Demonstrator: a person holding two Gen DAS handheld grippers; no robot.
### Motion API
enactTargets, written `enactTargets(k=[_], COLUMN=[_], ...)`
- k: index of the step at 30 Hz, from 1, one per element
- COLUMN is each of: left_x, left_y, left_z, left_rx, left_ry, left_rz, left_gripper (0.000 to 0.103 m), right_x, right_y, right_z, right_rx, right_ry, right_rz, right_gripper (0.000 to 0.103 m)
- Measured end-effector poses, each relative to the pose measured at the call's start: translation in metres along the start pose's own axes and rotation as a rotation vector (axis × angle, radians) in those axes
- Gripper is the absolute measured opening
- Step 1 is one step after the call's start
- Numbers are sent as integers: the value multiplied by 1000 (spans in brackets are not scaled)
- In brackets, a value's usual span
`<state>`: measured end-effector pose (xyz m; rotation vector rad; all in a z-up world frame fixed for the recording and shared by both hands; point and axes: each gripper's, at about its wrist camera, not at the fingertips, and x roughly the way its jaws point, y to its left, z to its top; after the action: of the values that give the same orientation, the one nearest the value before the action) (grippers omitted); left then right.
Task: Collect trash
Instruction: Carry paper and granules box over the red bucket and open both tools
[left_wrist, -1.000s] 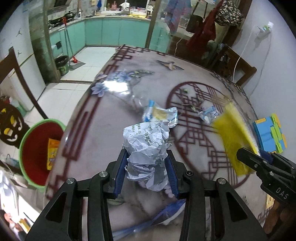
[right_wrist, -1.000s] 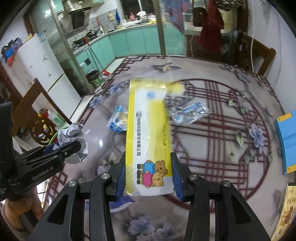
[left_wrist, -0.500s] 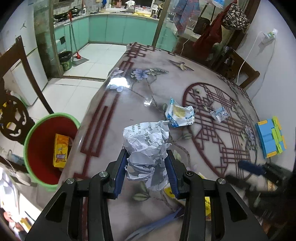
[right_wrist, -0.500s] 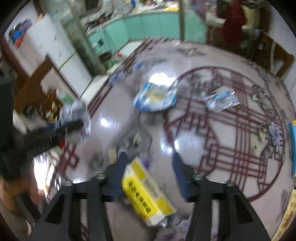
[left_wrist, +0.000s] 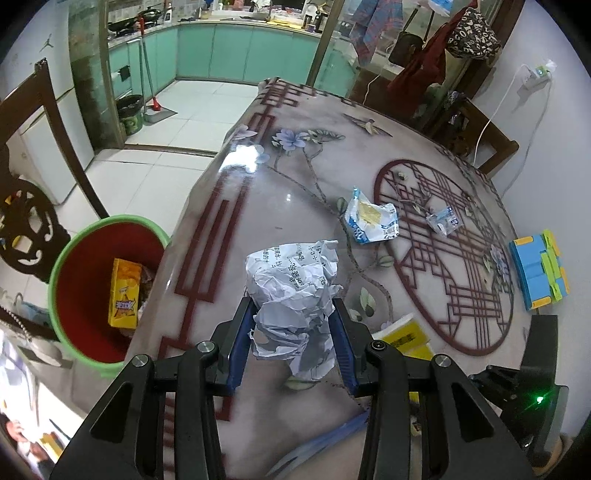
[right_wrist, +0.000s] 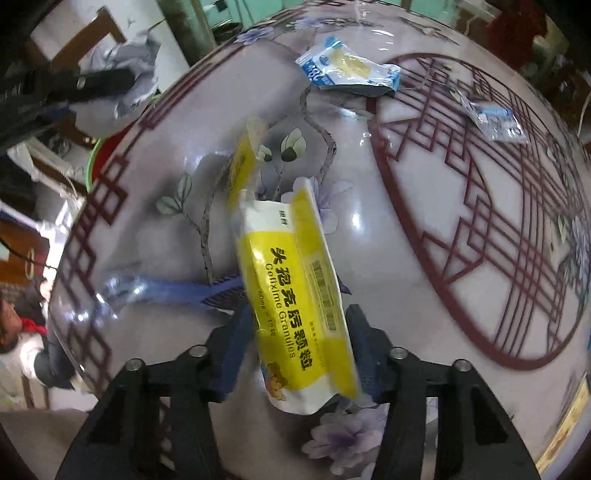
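I'm seeing box (right_wrist: 295, 295) tipping since before, right gripper (right_wrist: 295, 354) jaws just closing around it | left gripper (left_wrist: 291, 347) clamping paper (left_wrist: 295, 284) | bin (left_wrist: 74, 306) holding one carton; two wrappers (left_wrist: 371, 221) waiting.

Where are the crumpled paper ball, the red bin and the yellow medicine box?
crumpled paper ball (left_wrist: 293, 291), left wrist view, its creased middle
red bin (left_wrist: 85, 295), left wrist view, inner wall
yellow medicine box (right_wrist: 291, 295), right wrist view, printed face

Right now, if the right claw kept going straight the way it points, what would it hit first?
Probably the glossy patterned tabletop: the right claw points steeply down at it, the yellow medicine box between its fingers likely touching first. Depth is unclear.
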<state>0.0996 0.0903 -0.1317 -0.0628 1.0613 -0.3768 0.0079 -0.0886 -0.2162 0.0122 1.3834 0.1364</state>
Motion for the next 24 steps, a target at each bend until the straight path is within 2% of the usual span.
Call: enactTargets(k=[2,10,18,24], left_x=[0,1,2,-2], left_y=[4,21,46,74], left_z=[0,0,1,6], left_rx=[-7,-25,-47,-80], left_ry=[0,4,10,1], left_rz=[2,15,29,56], left_gripper=[38,38,38,38], right_x=[-6,-47,-80,-83], right_y=[-2,-5,32,62], right_z=[1,23,67,94], right_rx=[19,97,75,35], right_ry=[-22,-143,-246,-277], right_rz=[2,13,32,57], right_gripper=[40,40,40,40])
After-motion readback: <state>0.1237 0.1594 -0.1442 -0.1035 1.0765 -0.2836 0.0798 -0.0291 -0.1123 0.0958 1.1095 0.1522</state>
